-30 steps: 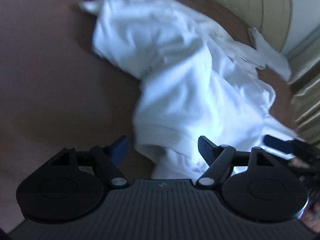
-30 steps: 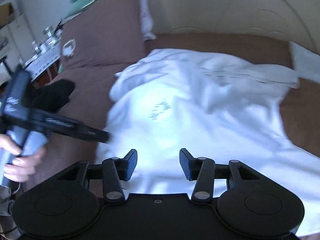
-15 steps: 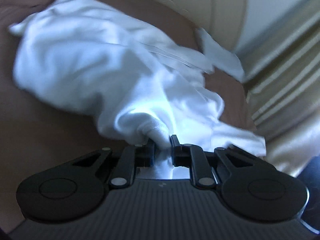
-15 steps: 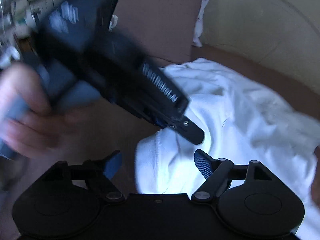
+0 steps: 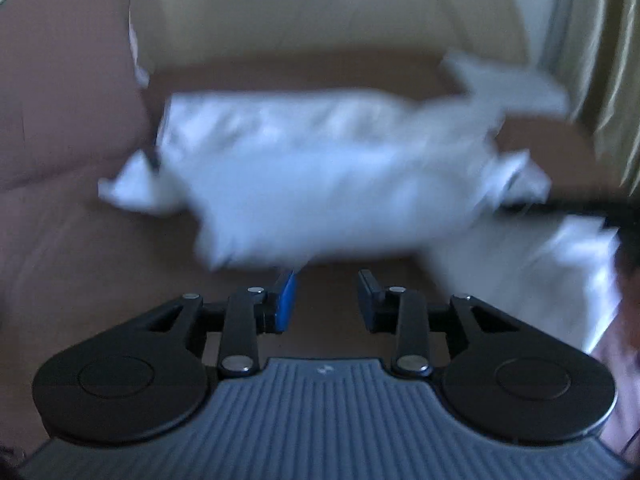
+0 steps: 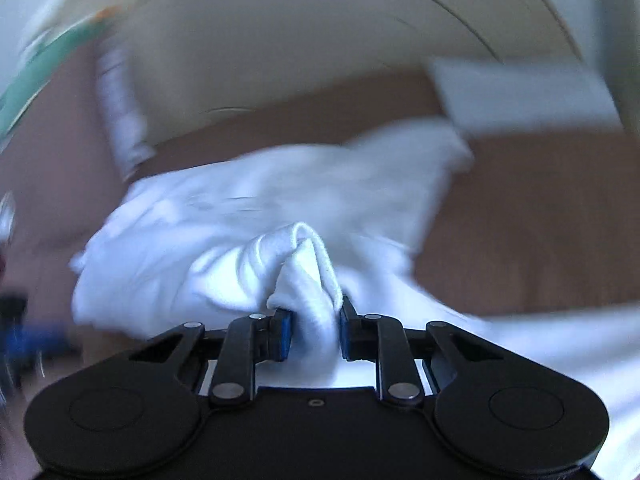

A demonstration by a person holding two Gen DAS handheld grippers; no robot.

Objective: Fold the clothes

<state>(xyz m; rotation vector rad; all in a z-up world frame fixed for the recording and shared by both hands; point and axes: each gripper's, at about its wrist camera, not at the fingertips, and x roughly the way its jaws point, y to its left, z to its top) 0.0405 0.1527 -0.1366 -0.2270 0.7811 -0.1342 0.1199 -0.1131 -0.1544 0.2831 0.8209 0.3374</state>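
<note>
Right wrist only: garment (image 6: 312,280) between jaws.

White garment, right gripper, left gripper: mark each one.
white garment (image 6: 248,216): right wrist view, crumpled body.
right gripper (image 6: 314,330): right wrist view, bunched cloth between fingertips.
left gripper (image 5: 326,300): left wrist view, bare gap between fingertips.

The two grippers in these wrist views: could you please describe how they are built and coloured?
The left gripper and right gripper look alike: black linkage arms with silver pivot pins, round black housings on each side and blue finger pads. The left's body is ribbed grey; the right's is smooth black.
</note>
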